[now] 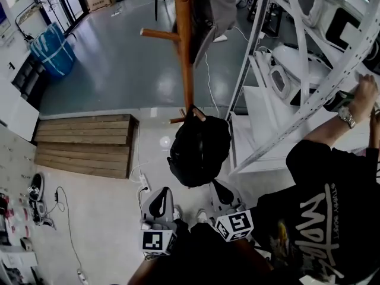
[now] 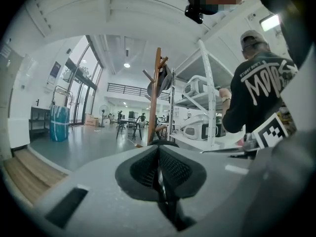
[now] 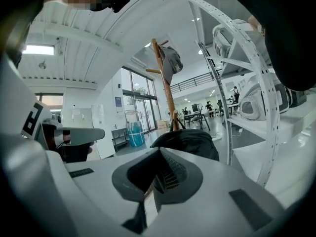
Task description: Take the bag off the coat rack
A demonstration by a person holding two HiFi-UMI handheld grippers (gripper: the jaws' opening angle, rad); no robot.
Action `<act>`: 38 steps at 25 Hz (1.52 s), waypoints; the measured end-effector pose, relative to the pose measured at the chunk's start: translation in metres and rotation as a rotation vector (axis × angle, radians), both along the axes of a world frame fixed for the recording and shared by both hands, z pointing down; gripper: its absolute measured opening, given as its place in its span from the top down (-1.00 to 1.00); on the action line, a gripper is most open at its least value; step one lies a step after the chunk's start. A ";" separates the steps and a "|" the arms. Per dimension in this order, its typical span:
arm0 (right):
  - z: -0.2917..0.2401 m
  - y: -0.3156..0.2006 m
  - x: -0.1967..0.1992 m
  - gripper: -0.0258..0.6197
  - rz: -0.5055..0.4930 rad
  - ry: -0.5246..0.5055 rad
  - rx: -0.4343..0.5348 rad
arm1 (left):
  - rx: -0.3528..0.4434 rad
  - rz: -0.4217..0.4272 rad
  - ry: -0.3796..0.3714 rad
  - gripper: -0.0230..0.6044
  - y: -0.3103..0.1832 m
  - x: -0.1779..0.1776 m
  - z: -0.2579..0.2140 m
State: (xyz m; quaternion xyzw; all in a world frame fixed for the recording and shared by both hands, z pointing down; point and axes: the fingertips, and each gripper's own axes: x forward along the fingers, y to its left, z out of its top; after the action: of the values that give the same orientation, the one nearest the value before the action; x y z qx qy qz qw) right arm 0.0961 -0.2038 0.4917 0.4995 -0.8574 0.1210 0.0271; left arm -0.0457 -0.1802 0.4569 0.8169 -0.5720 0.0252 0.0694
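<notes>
A black bag (image 1: 200, 150) hangs by its strap from a low peg of the wooden coat rack (image 1: 185, 52). Both grippers are held just short of it, apart from it. My left gripper (image 1: 159, 205) is below and left of the bag, shut and empty. My right gripper (image 1: 221, 196) is below and slightly right of it, also shut and empty. In the right gripper view the bag (image 3: 190, 141) bulges just beyond the shut jaws of that gripper (image 3: 159, 174). In the left gripper view only the bag's top (image 2: 165, 142) shows above the shut jaws of that gripper (image 2: 159, 169).
A grey garment (image 1: 221, 5) hangs high on the rack. A person in a black T-shirt (image 1: 320, 212) stands close on the right, reaching into white shelving (image 1: 309, 88). Wooden steps (image 1: 83, 144) lie to the left, with a power strip and cable (image 1: 142, 183) on the floor.
</notes>
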 end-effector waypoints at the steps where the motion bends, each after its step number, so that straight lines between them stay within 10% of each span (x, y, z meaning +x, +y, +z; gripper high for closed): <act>1: 0.000 -0.004 -0.001 0.88 0.001 0.003 -0.001 | 0.003 0.001 0.000 0.87 -0.004 -0.002 0.000; 23: 0.023 -0.116 0.028 0.73 0.107 0.119 -0.024 | -0.053 0.101 -0.077 0.85 -0.112 0.001 0.045; 38: 0.060 -0.175 0.068 0.45 0.168 0.183 -0.102 | -0.129 0.103 -0.119 0.46 -0.152 0.009 0.077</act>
State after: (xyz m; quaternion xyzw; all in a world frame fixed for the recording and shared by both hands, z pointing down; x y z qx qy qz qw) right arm 0.1644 -0.3790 0.5521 0.5763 -0.7993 0.1201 0.1205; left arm -0.0363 -0.3323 0.5339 0.8362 -0.5294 0.1142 0.0864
